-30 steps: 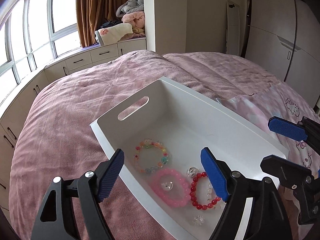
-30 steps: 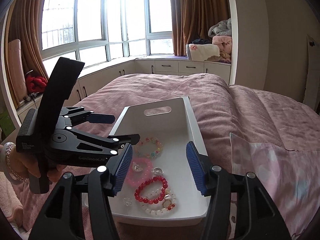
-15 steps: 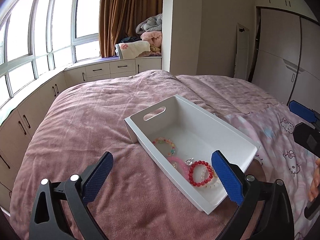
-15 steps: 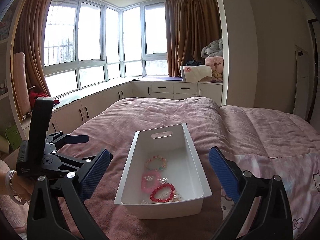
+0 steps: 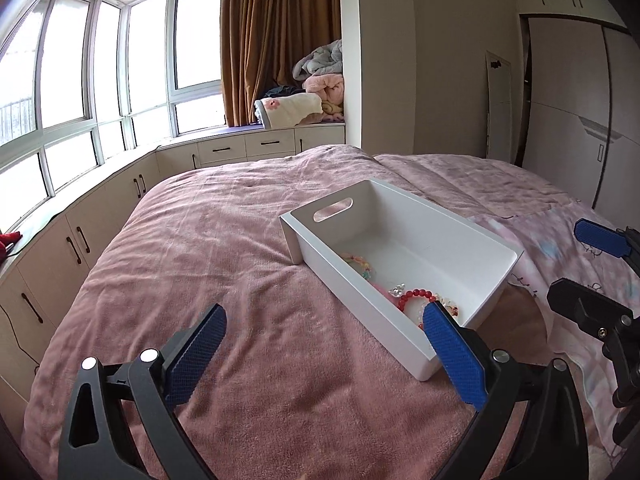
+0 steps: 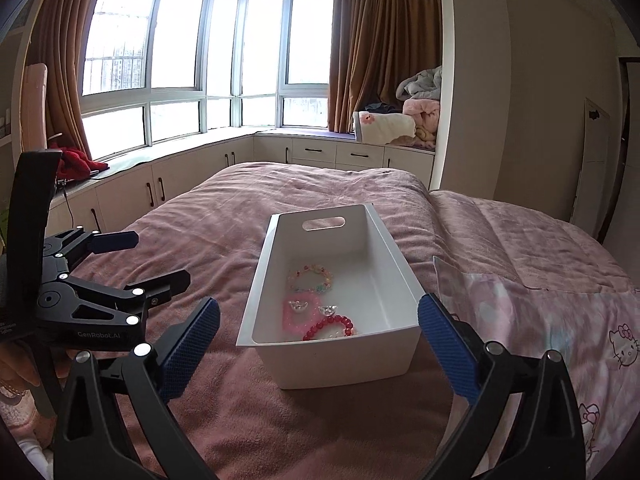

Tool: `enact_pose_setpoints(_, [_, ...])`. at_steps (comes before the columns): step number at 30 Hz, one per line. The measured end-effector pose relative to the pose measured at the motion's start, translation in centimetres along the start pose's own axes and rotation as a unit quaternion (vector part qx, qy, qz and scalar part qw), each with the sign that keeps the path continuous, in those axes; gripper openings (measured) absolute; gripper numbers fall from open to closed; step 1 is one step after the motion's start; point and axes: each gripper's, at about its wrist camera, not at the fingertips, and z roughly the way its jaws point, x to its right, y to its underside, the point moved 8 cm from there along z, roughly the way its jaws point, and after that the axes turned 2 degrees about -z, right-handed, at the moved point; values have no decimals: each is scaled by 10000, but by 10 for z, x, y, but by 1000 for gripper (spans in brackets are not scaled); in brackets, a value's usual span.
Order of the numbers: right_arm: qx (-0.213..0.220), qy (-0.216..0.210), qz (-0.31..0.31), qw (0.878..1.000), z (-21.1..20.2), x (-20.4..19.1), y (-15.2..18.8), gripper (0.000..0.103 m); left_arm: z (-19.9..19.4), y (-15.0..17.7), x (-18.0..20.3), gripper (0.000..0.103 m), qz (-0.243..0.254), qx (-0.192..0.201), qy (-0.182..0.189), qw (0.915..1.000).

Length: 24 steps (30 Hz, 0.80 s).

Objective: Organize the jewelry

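A white bin with a handle slot sits on the pink bed. It holds several bracelets: a pastel bead one, a pink one and a red bead one, plus small clear charms. My left gripper is open and empty, back from the bin's near left side. My right gripper is open and empty, in front of the bin's near end. Each gripper also shows in the other's view, the left one and the right one.
The pink blanket covers the bed. A Hello Kitty cloth lies right of the bin. Low cabinets and windows run along the far side, with folded bedding on the window seat. Wardrobes stand at right.
Both grippers have pulled back and up from the bin, which now looks smaller and farther away. Both stayed open and empty. The bracelets have not moved.
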Motion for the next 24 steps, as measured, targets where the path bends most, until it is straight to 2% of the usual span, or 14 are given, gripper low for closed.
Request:
enact_pose_setpoints(3, [44,20,214,9998,4,0,7,98,-3,8,7,99,80,179,-96,9998])
enact_pose_setpoints(7, [68,127,201,9997,8,-1,16,98,1,20,17,99,-65,124,108,9998])
enact_pose_setpoints(12, [182,224,302,9991,4,3,16,98,5,31,29,99,97,5,210,9997])
enact_pose_setpoints(18, [163,210,553,9981,5,14,21,98,3,34,21,99,-190,-14,250,9995])
enact_pose_setpoints(24, [187,315,151,9992,3,-1,20,98,2,36,17,99,-144,-39,117,9998])
